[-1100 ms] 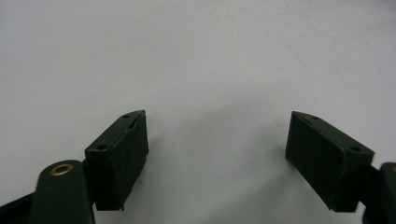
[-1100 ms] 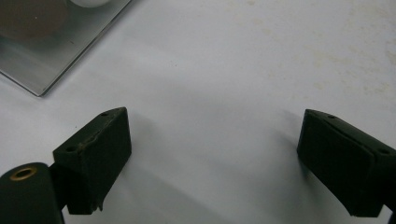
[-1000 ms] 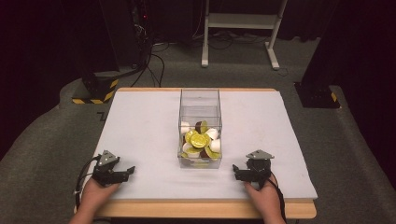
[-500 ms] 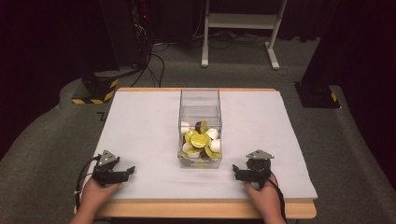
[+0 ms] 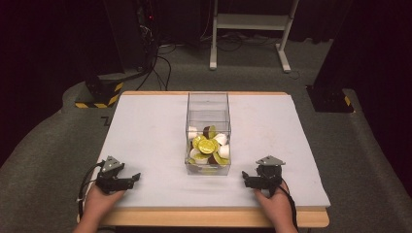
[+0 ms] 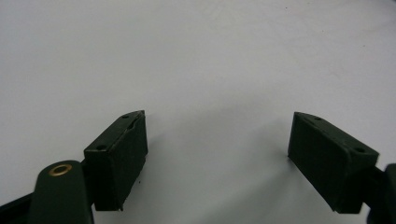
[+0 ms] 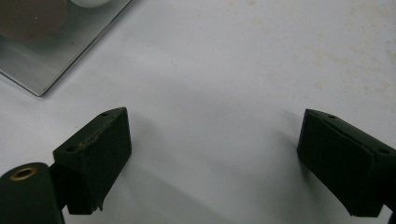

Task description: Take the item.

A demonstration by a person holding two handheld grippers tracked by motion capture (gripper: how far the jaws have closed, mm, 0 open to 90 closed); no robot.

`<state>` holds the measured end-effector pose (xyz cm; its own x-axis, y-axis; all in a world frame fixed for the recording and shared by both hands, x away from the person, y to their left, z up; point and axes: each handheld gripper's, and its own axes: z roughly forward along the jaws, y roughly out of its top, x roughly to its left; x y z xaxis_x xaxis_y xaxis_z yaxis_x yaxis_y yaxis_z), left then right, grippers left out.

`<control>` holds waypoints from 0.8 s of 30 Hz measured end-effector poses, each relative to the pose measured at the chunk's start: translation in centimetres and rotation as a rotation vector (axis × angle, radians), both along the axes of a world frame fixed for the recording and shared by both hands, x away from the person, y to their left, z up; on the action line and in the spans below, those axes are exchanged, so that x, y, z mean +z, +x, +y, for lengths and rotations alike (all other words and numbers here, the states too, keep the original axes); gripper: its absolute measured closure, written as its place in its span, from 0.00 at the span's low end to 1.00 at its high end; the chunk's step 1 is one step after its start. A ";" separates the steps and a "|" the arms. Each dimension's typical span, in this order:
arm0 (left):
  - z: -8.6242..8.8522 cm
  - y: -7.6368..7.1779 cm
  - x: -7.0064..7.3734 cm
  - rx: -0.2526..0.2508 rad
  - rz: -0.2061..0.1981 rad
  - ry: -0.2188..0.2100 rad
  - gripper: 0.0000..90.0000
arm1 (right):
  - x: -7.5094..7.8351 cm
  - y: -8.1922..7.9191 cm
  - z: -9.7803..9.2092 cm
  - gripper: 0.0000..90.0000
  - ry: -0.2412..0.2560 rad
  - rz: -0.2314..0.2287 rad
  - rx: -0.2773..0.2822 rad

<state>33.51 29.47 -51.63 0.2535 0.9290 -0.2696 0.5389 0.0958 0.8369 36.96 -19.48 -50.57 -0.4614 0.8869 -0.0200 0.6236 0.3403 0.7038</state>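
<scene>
Box: a clear plastic box [image 5: 208,133] stands upright at the middle of the table [image 5: 145,131], long side running away from the person; its top looks open, though I cannot tell for sure
Contents: round capsules [image 5: 206,145] heaped in the near half of the box; several show yellow-green tops, a few white, one or two dark brown; the far half of the box holds nothing that I can see
Box corner: in the right gripper view a near corner of the box [image 7: 56,51] enters at the upper left, with a white and a brown capsule blurred behind its wall
Left gripper: the left gripper [image 5: 130,179] rests near the table's front edge, well to the left of the box; jaws spread wide apart with bare white table between them; nothing held
Right gripper: the right gripper [image 5: 248,179] rests near the front edge, to the right of the box and nearer to it; jaws likewise wide apart and empty
Open room: bare white surface on both sides of the box and behind it; each gripper sits close to the front edge
</scene>
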 end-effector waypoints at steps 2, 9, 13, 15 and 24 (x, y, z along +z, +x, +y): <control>0.0 0.0 0.1 -0.001 0.002 -0.013 0.23 | 0.0 0.0 0.0 0.11 0.000 0.000 0.000; -0.2 -0.1 0.4 -0.003 -0.014 -0.022 0.24 | 0.0 0.0 0.0 0.11 0.000 0.000 0.000; -0.4 -0.1 0.8 -0.011 -0.026 -0.029 0.23 | 0.0 0.0 0.0 0.11 0.000 0.000 0.000; -0.5 -0.1 1.0 -0.017 -0.030 -0.027 0.23 | 0.0 0.0 0.0 0.11 0.000 0.000 0.000; -1.8 -0.3 1.7 -0.060 -0.047 -0.015 0.23 | 0.0 0.0 0.0 0.11 0.000 0.000 0.000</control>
<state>33.25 27.64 -49.96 0.3213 0.9077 -0.2700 0.5039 0.0775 0.8603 36.96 -19.47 -50.57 -0.4613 0.8870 -0.0200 0.6237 0.3403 0.7037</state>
